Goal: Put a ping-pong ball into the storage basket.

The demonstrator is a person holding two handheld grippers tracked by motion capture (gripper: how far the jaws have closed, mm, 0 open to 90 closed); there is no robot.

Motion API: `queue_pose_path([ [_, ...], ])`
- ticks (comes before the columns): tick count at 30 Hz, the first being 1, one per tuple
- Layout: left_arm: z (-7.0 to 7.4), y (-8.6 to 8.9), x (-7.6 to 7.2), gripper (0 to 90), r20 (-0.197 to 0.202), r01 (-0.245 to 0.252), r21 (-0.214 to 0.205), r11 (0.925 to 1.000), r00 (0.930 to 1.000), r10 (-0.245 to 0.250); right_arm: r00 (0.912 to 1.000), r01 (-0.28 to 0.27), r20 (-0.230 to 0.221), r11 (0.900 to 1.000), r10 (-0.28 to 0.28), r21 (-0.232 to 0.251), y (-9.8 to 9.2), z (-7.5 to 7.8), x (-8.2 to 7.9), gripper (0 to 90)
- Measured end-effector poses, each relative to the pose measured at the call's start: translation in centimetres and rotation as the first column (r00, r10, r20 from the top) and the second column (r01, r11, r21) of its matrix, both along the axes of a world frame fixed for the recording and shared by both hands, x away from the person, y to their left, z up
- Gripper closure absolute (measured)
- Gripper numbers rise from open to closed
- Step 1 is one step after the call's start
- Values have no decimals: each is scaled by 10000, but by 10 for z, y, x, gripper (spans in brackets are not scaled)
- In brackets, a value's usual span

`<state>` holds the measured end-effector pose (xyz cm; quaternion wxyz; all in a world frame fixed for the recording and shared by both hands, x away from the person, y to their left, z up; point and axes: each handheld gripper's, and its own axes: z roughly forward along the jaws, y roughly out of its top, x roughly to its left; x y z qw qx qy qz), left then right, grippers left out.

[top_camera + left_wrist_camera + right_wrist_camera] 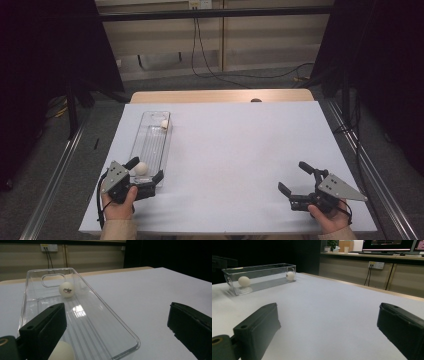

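High view: a clear plastic tray [150, 142] lies lengthwise on the left part of the white table [240, 150]. One white ball [141, 168] sits at the tray's near end, a second ball [164, 124] at its far end. The left gripper [147, 170] has its jaws spread wide around the tray's near end, the near ball between them, gripping nothing. The right gripper [295, 177] rests on the table's right side, well apart from the tray, jaws wide open and empty.

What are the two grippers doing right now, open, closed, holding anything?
Left gripper: open, jaws straddling the near ball in the clear tray, not gripping it.
Right gripper: open, holding nothing.
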<state>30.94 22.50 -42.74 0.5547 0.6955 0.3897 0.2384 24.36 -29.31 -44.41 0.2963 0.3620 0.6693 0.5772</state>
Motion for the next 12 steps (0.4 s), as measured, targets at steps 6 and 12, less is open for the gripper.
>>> queue_pose_path([
  [6,-2,-1,-1,24,-23,31,92,10000,10000,-31,10000,1,15,10000,-1,11,0,0,0,32],
  [12,-3,-1,-1,24,-44,32,129,9999,10000,-31,10000,1,21,10000,-1,-30,0,0,0,32],
])
